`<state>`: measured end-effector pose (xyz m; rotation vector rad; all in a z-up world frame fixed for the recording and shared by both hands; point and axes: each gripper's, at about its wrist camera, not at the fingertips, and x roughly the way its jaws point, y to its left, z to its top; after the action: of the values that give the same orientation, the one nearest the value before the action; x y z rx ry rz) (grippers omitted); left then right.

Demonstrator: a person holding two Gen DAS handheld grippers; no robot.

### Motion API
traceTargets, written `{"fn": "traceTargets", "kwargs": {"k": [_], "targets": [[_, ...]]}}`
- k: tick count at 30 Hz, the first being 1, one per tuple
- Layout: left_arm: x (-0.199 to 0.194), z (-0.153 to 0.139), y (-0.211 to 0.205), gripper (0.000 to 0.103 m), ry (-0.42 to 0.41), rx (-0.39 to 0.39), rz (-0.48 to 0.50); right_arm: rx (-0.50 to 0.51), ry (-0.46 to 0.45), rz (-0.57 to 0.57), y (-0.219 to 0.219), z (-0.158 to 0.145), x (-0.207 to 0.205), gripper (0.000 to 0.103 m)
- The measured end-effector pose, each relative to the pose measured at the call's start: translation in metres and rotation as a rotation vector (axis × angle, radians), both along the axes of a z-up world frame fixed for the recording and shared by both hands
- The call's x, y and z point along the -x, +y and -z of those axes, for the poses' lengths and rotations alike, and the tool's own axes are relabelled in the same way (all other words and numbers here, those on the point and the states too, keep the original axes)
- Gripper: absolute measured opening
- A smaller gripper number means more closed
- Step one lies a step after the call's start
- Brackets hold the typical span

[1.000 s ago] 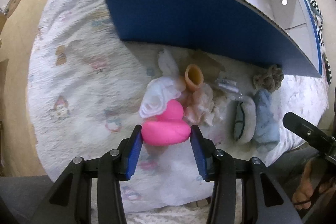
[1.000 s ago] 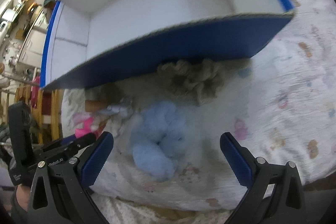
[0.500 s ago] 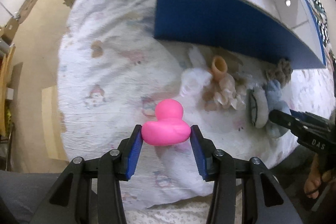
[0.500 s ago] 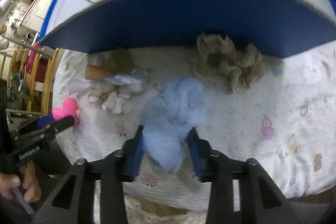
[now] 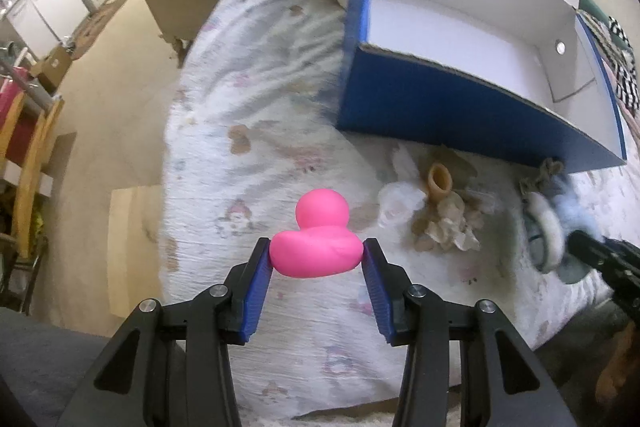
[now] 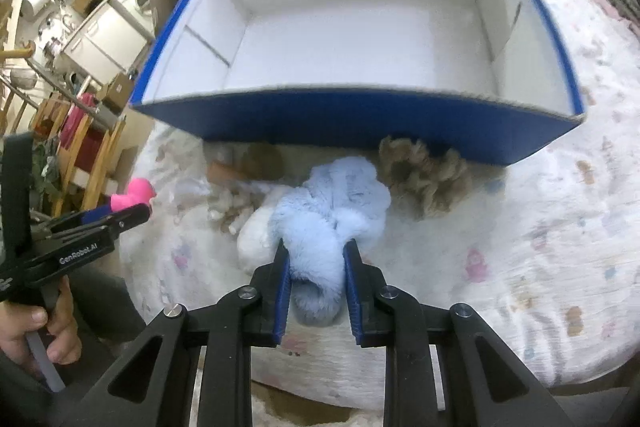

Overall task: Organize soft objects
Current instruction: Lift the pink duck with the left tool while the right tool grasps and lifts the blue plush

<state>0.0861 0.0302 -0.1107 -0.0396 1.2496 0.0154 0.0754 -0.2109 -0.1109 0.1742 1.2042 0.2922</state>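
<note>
While left tongs point(image 5: 317, 261) grip duck point(image 5: 315, 247), only rt view shows box point(image 6: 360, 119) floor.

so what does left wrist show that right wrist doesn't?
Left wrist only: the whole pink duck clamped in the left gripper, plus the open tan tube.
Right wrist only: the right gripper closing on the blue fluffy toy, and the hand holding the left gripper.
Both: the empty blue box and the brown fuzzy item.
</note>
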Motion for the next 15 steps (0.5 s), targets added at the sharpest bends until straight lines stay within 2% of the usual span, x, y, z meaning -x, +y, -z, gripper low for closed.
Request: {"fn": "traceTargets", "kwargs": {"k": [3,8,15], "targets": [[-0.002,-0.002,-0.004,0.042,-0.032,-0.021,-0.024,-0.003,-0.045,0.037,-0.006,-0.011,0.003,0.026],[0.004,-0.023,0.004,0.042,-0.115,-0.041,-0.066,-0.007,-0.134,0.103,-0.024,-0.034,0.012,0.026],[0.008,-0.058,0.007,0.042,-0.240,-0.068,-0.098,-0.089,-0.309,0.182,-0.048,-0.074,0.027,0.025]]}}
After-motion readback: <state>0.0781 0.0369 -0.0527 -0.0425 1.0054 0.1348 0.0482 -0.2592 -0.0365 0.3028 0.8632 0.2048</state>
